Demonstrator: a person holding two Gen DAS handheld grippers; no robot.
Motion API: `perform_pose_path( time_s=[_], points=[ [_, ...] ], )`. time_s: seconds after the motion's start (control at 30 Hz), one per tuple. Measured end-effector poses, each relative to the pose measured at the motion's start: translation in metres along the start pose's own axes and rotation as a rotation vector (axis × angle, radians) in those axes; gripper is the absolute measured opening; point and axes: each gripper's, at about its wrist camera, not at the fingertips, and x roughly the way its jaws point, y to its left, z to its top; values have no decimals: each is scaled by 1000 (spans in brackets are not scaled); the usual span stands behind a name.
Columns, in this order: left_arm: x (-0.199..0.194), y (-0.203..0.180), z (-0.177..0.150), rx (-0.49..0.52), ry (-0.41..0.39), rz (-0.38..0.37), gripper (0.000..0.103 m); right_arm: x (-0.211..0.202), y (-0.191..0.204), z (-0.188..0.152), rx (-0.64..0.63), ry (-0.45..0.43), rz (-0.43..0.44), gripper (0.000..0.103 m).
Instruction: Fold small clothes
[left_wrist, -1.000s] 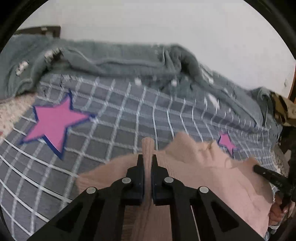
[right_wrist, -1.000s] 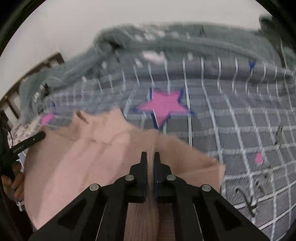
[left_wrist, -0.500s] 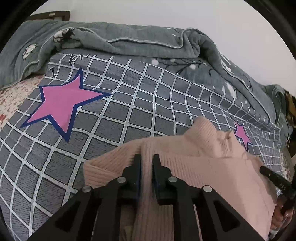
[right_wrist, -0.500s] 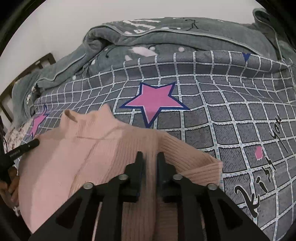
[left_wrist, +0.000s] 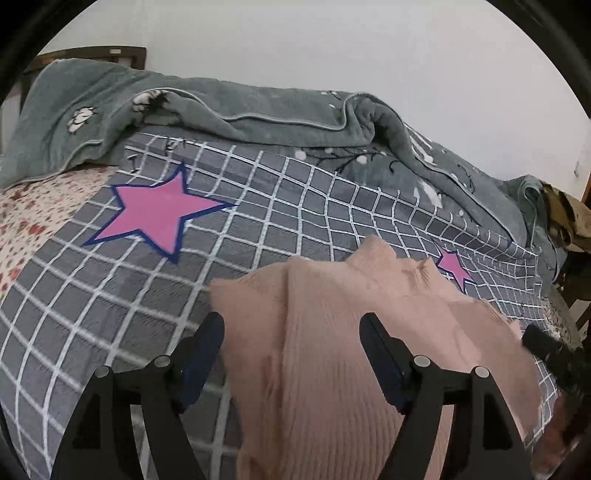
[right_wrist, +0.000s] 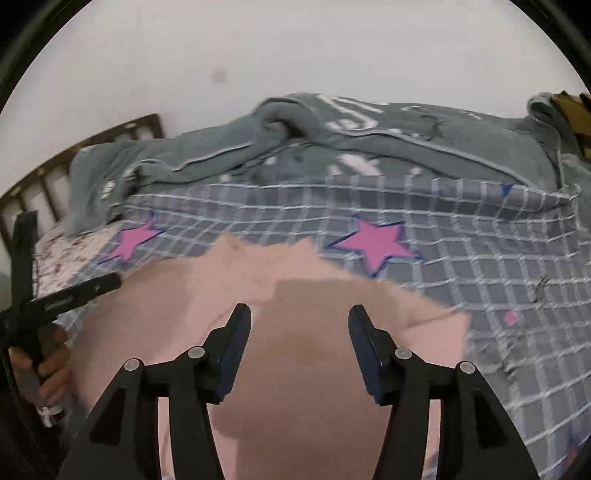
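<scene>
2 pink stars beside pink sweater

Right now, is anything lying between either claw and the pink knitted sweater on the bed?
Nothing visible does. The pink knitted sweater lies on the grey checked sheet, directly under the left claw and the right claw, whose jaws are opening with only sweater fabric between them.

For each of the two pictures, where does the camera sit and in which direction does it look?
Left wrist: on the left gripper, looking forward and down over the pink sweater on the checked sheet; jaws opening.
Right wrist: on the right gripper, same direction; jaws opening; the person's left hand shows.
Shared: sweater, sheet, grey blanket, and each view shows the other gripper.
</scene>
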Motion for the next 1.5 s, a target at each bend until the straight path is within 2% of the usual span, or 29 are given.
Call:
perform_pose_path(
  time_s=[0.07,0.2,0.37,0.47,0.6,0.77,0.93,1.1,1.5],
  points=[
    [-4,8,-5,-31,11,0,75,0,16,-13,-3,8,29,54],
    [-8,25,-20,-107,62,-47,75,8,43,-31,-24,54,33,54],
    [-6,29,-37,-94,104,-103,75,2,54,-61,-47,30,-28,54],
    [-4,27,-36,-92,106,-113,75,5,59,-61,-70,27,-64,54],
    [5,30,-31,-143,131,-172,75,17,55,-56,-54,30,-84,55],
    [14,24,-29,-122,139,-166,73,20,54,-57,-63,18,-94,55],
    [16,19,-31,-109,132,-149,71,31,57,-49,-39,37,-152,58],
    [14,22,-32,-129,132,-164,62,33,62,-47,-45,59,-184,58],
    [15,25,-34,-140,172,-196,61,-19,83,-91,-97,84,-222,58]
  ],
)
